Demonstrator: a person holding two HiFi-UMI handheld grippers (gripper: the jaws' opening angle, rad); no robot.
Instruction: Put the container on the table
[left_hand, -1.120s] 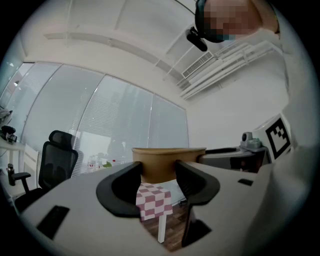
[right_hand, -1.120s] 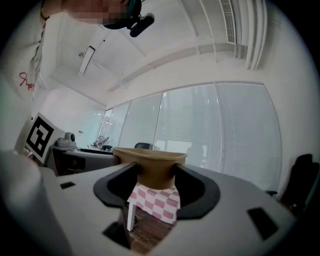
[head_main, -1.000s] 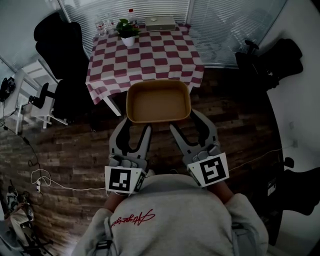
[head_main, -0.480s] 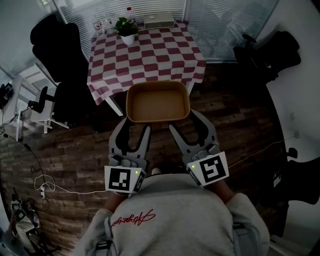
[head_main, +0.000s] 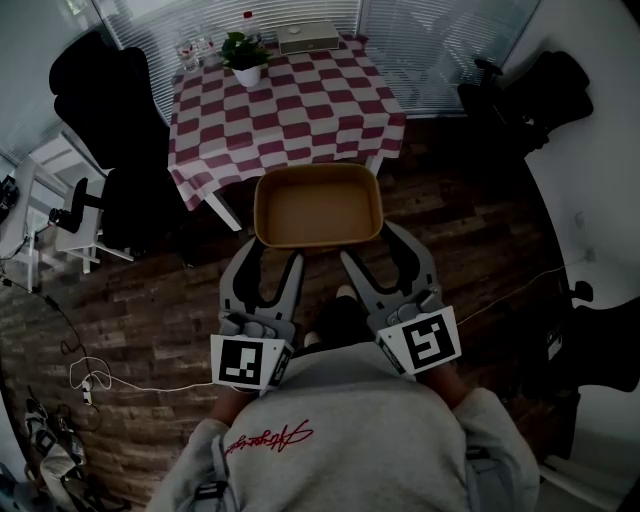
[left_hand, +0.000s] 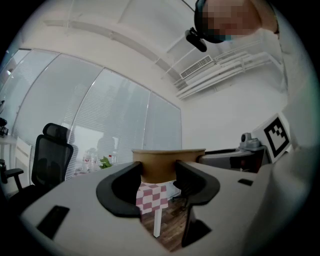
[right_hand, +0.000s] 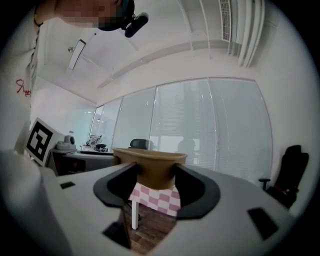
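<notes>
Container (head_main: 318, 208) carried by near wall. Left gripper (head_main: 270, 258) jaws and right gripper (head_main: 372, 255) jaws each clamp it, set fairly wide.

Since a second ago: tabletop (head_main: 290, 110) drifted left in head view. Container still short of tabletop's near edge, over floor (head_main: 150, 300). Carry unfinished.

Pad contact hidden under rim in head view. Items at tabletop's far edge dim.

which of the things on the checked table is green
The potted plant, leafy in a white pot; the bottles beside it look clear and the box is pale.
</notes>
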